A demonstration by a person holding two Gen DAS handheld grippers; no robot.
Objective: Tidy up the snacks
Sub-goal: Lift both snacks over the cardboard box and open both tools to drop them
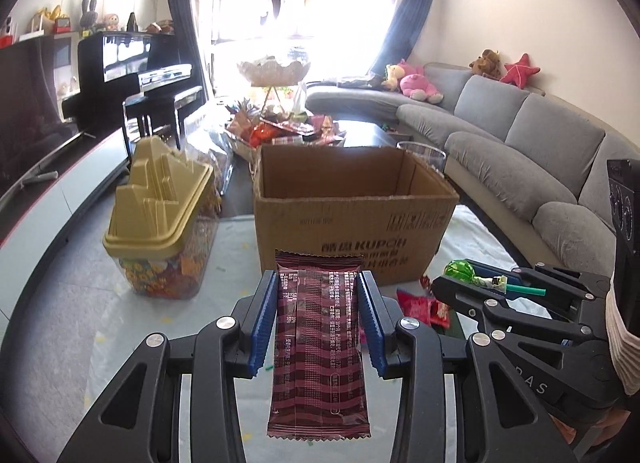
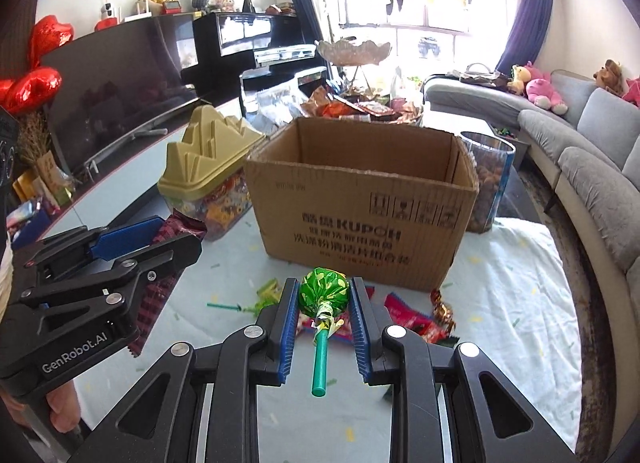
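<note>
Daylit room, strongly backlit, heavy fisheye on both wrist views.
I see the window (image 1: 296, 3) blown out to white, washing out the laundry hung there and glaring off the piano (image 1: 132, 59); near objects stay sharp, straight lines bow outward, and my frame corners fall to black vignette, shadows soft underneath.

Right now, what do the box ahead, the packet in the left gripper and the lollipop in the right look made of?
Box: plain brown corrugated cardboard, matte, with ragged cut edges.
Packet in the left gripper: thin glossy film, probably plastic or foil laminate; crimped serrated ends.
Lollipop in the right gripper: shiny crinkled green wrapper; smooth green stick, likely plastic.
</note>
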